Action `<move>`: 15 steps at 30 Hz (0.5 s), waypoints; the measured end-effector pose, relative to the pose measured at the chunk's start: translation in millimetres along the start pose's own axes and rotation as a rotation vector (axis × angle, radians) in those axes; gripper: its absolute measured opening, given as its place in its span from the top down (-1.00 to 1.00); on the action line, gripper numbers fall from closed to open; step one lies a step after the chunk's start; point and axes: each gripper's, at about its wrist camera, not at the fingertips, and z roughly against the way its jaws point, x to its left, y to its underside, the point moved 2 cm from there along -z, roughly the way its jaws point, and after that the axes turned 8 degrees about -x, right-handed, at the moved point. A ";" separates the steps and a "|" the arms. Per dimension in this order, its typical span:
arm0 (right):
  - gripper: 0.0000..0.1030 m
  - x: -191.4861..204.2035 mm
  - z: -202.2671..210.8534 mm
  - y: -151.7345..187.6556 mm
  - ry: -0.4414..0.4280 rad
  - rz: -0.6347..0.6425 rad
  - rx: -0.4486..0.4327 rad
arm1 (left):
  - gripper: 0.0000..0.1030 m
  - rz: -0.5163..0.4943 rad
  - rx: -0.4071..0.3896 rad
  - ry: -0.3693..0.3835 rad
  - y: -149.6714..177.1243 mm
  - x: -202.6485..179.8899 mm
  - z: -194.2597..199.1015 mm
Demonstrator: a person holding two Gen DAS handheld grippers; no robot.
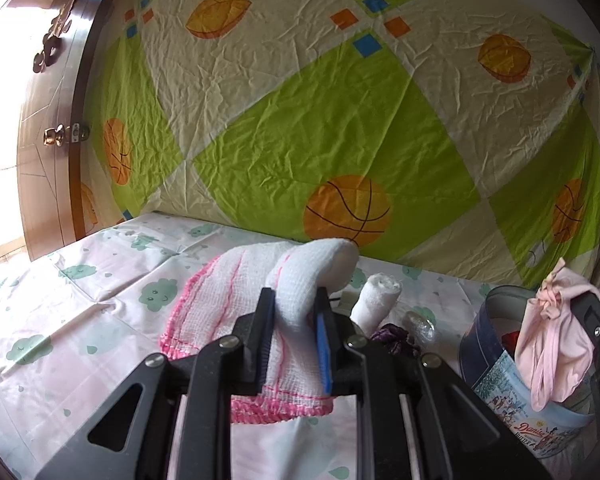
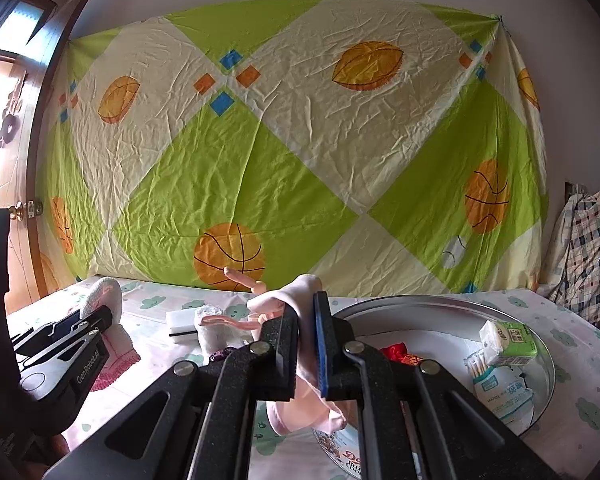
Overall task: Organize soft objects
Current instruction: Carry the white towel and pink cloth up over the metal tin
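Overhead-free, cloud-print bedsheet [image 1: 80,292] below basketball wall sheet [image 1: 320,120]; left tool [image 1: 296,300] pinching white cloth [image 1: 300,276], right tool [image 2: 307,308] pinching pink garment [image 2: 300,292].

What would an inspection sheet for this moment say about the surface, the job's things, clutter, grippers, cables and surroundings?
Surface: bed sheet with green cloud print, creased.
Job's things: white cloth with pink edging, pale pink garment, rolled white cloth lying on the sheet, cookie tin open.
Clutter: round metal tray holding a tissue pack and cotton swabs.
Grippers: left gripper shut on the white cloth; right gripper shut on the pink garment over the tin.
Cables: nothing seen.
Surroundings: patterned sheet hung on the wall, wooden door, checked fabric.
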 end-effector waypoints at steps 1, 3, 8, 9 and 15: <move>0.84 0.2 1.5 0.2 0.001 0.005 -0.002 | 0.66 0.000 0.001 -0.002 0.4 -0.8 1.2; 0.84 0.4 4.6 0.5 0.001 0.017 -0.006 | 0.66 0.001 0.005 0.000 1.2 -2.2 3.5; 0.84 -3.2 12.1 0.5 0.019 0.034 -0.022 | 0.66 -0.006 0.015 0.015 4.0 -9.1 10.6; 0.84 -5.0 13.7 0.5 0.024 0.035 -0.025 | 0.66 -0.006 0.018 0.019 4.7 -10.7 12.0; 0.84 -17.9 22.1 0.4 0.050 0.025 -0.032 | 0.66 -0.006 0.031 0.046 8.2 -22.2 20.7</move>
